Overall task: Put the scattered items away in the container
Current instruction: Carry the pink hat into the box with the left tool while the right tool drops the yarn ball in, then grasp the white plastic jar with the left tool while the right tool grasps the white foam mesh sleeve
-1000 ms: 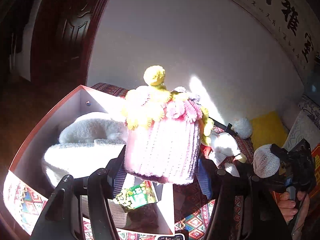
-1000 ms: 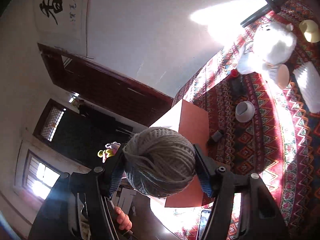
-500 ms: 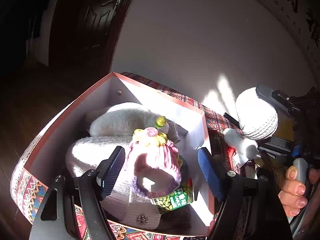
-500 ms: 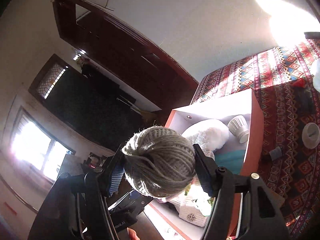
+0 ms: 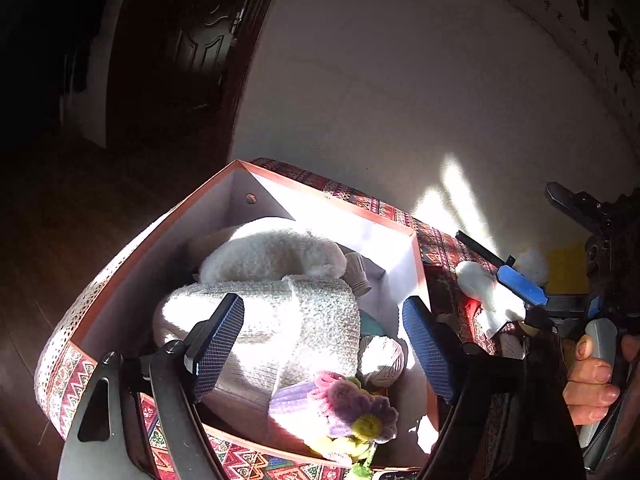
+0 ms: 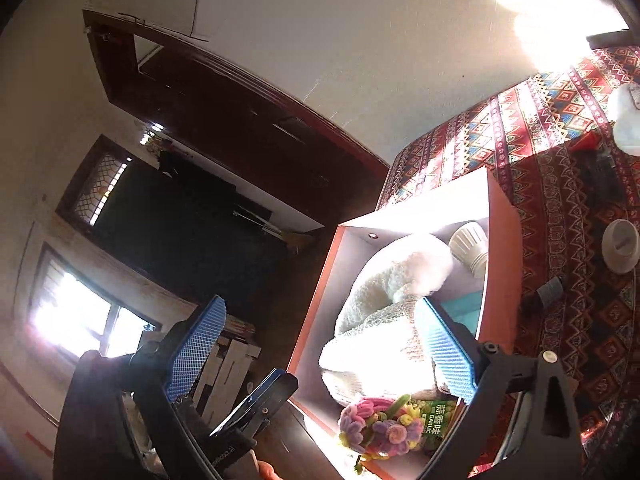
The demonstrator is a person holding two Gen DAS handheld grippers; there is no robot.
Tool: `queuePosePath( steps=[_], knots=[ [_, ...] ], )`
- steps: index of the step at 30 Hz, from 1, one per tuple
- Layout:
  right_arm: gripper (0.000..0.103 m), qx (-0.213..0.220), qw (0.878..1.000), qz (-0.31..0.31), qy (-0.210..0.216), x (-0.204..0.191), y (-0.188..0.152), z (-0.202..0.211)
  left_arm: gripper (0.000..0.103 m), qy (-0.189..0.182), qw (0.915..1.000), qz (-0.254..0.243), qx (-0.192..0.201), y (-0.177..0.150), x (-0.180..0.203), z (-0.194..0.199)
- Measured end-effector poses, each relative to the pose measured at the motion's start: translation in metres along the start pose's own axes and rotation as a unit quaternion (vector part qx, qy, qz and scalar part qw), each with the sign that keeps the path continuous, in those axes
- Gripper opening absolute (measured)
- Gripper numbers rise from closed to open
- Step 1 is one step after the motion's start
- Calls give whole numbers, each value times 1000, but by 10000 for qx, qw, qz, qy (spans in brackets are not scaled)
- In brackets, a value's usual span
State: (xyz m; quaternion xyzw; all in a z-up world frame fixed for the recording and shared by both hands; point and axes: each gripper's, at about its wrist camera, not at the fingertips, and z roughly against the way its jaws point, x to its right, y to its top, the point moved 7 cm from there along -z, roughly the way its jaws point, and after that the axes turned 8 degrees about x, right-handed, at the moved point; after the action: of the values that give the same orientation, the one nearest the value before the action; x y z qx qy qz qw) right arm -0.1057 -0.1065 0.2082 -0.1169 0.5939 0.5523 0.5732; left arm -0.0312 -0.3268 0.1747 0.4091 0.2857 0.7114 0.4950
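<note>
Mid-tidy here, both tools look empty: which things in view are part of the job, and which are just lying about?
Job:
box, the container
pink knit hat, in it
yarn ball, in it
white plush toy, out on the cloth
left tool, right tool, both open

Lying about:
patterned cloth
dark door

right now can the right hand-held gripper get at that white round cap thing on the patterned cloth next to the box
Probably yes. The right hand-held gripper is open and empty over the box, and the white cap lies uncovered on the patterned cloth just beyond the box's wall.
</note>
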Motion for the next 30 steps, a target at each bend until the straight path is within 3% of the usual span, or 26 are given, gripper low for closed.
queuePosePath(
  steps=[4,10,14,19,22,27,30],
  knots=[
    [97,58,9999,-91,-36,13,2,28,81,275,9987,-415,-134,-9,10,-1],
    [97,315,9992,-222,-143,44,4,91,81,161,9985,-490,-202,-15,23,-1],
    [97,753,9958,-446,-283,79,11,152,81,-67,9984,-537,-164,-18,47,2],
    [97,1446,9821,-1039,-610,140,26,230,81,-790,9952,-572,22,-17,110,14],
    [97,1774,9708,-1497,-601,170,28,268,81,-1057,9907,-847,-81,-34,155,5],
    [97,2154,9577,-1789,-659,208,32,318,81,-1222,9826,-1333,-424,-73,226,-43],
    [97,2235,9512,-1996,-731,234,30,332,81,-1092,9804,-1503,-654,-93,256,-86]
  ],
)
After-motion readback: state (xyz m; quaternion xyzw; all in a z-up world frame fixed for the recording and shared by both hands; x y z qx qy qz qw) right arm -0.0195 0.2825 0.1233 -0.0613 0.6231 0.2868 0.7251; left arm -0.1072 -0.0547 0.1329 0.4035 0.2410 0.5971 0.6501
